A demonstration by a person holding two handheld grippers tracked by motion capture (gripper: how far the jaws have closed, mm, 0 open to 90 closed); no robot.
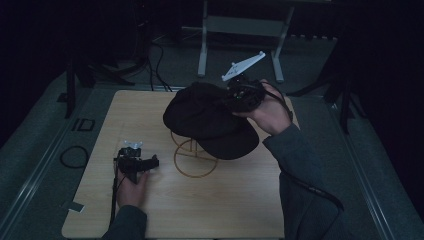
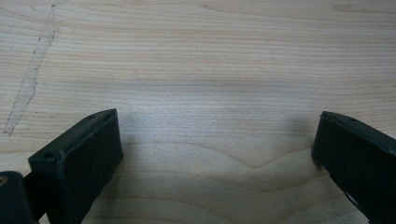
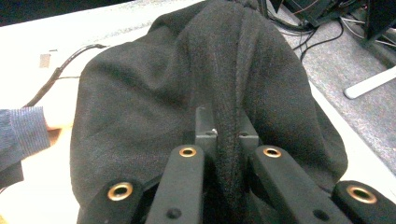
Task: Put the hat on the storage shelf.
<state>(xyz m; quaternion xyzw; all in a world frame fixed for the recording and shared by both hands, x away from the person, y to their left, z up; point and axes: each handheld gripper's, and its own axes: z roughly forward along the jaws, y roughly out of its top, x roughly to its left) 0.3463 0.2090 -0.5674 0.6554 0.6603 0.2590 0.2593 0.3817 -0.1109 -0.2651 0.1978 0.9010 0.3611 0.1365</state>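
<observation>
The right gripper (image 1: pixel 239 95) is clamped on a fold of the black cap's (image 1: pixel 207 119) crown, holding the cap just above the wire stand (image 1: pixel 194 156), brim toward the person; the stand sits below and slightly left of the cap. The left gripper (image 1: pixel 141 163) rests spread and empty on the table (image 1: pixel 225 205), well apart from both

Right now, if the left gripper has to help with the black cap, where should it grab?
Probably the cap's brim, coming from the near left: it juts out flat and free, opposite the crown fold pinched by the right gripper. The left gripper is open.
</observation>
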